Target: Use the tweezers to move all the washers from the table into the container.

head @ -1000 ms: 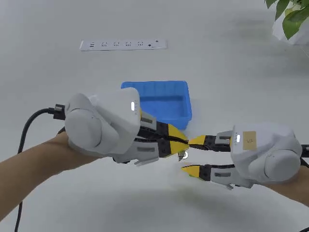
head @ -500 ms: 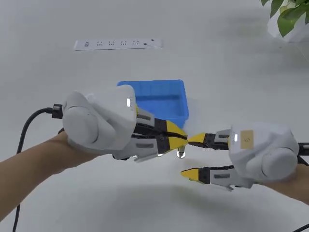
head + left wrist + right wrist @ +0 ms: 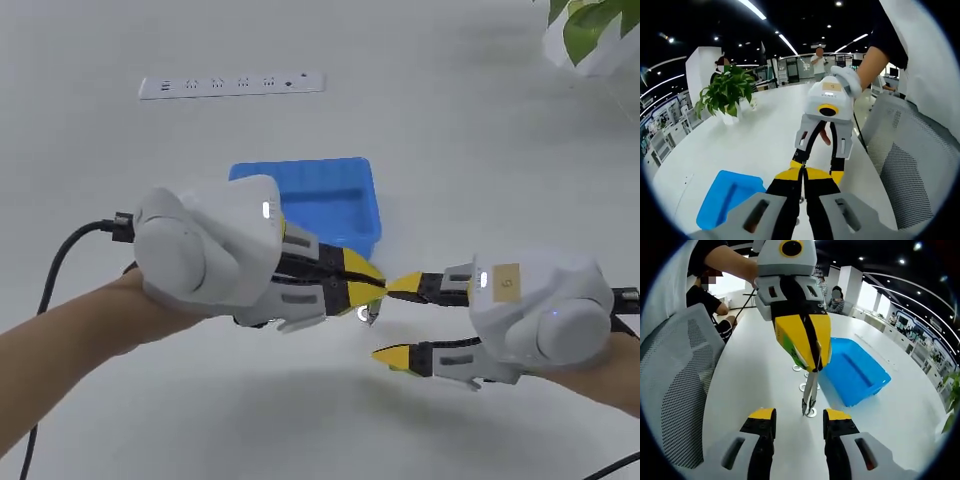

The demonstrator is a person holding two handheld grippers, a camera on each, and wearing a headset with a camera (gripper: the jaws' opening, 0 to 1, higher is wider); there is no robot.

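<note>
My left gripper (image 3: 368, 282) is shut on a pair of thin metal tweezers (image 3: 810, 390), which slant down to the white table. Their tips meet a small silver washer (image 3: 811, 413), also seen as a glint (image 3: 367, 315) in the head view. I cannot tell whether the washer is pinched. Two more washers (image 3: 804, 387) lie on the table behind it, toward the blue container (image 3: 305, 195). My right gripper (image 3: 398, 320) faces the left one from the right, open, with its yellow jaws on either side of the tweezer tips and nothing held.
A white power strip (image 3: 230, 85) lies at the far side of the table. A potted plant (image 3: 590, 30) stands at the back right. A black cable (image 3: 60, 270) trails from the left gripper. A mesh chair (image 3: 675, 385) stands beside the table, and people sit in the background.
The head camera has shifted, so the container and power strip sit further left and up in the picture. Both grippers keep nearly the same stance around the washer.
</note>
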